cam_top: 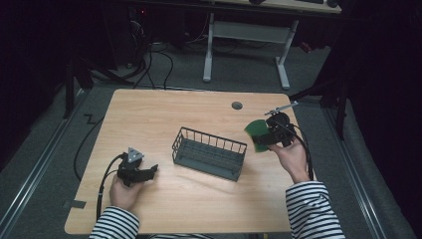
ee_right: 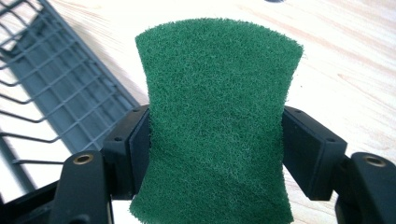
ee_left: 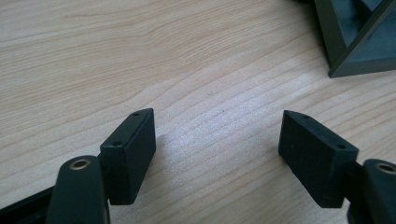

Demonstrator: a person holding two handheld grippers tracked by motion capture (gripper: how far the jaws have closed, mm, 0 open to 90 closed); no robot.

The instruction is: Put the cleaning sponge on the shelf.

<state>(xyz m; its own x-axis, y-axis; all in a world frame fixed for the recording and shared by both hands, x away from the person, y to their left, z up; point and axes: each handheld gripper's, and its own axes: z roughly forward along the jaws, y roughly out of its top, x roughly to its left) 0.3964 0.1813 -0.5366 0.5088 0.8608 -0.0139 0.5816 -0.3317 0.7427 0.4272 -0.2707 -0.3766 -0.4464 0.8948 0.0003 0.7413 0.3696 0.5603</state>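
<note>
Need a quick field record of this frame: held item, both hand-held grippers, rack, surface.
held item: green rectangular scouring pad, pinched at its sides, bowed
right hand-held gripper: shut on the pad, raised over the table right of the rack
left hand-held gripper: open, nothing between jaws, low over the table
rack: dark grey wire basket, mid-table, nothing in it
surface: light wooden table

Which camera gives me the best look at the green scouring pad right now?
The right gripper view: the green scouring pad sits close up, pinched at its waist between the right gripper's jaws, its fibres clear. The high view shows it as a small green patch held above the table, right of the wire basket. The left gripper view adds nothing on it.
</note>
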